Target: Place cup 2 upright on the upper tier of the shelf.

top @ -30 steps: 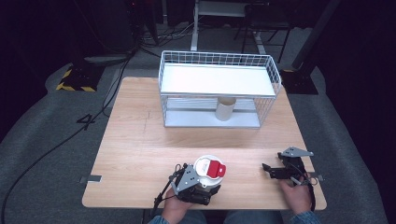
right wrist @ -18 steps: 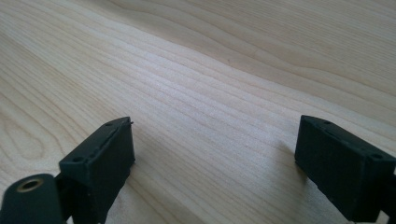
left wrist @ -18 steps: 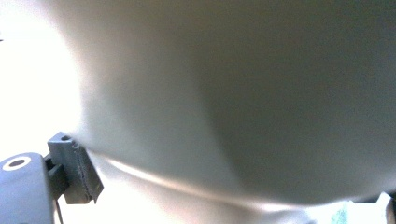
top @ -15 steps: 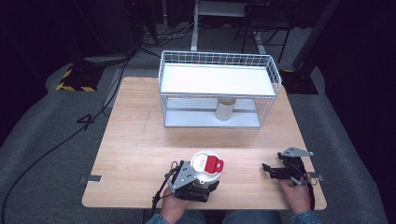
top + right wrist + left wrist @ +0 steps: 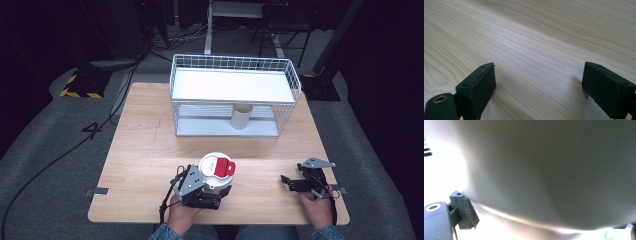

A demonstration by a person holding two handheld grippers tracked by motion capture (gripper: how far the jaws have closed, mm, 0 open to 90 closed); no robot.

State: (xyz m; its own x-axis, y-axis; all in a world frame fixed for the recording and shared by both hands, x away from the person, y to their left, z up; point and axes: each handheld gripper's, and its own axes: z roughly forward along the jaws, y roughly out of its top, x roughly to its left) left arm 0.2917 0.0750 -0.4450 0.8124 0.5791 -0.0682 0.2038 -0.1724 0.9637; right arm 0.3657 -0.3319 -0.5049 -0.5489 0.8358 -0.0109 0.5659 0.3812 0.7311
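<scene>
- The left gripper (image 5: 212, 192) is gripping a white tub (image 5: 216, 172) with a red lid label, near the table's (image 5: 140, 150) front edge, left of centre.
- Over the last second the tub has been shifting slightly left and tilting; judged, it is being lifted for carrying toward the wire rack (image 5: 235, 95) at the back edge.
- In the left gripper view the tub's pale wall (image 5: 544, 175) is pressing close against the camera.
- The right gripper (image 5: 291, 183) is resting near the front right corner, jaws standing wide apart and empty over bare wood (image 5: 536, 45).
- Count: one tub, one rack, one cup (image 5: 240, 116) on the rack's lower shelf, two grippers.
</scene>
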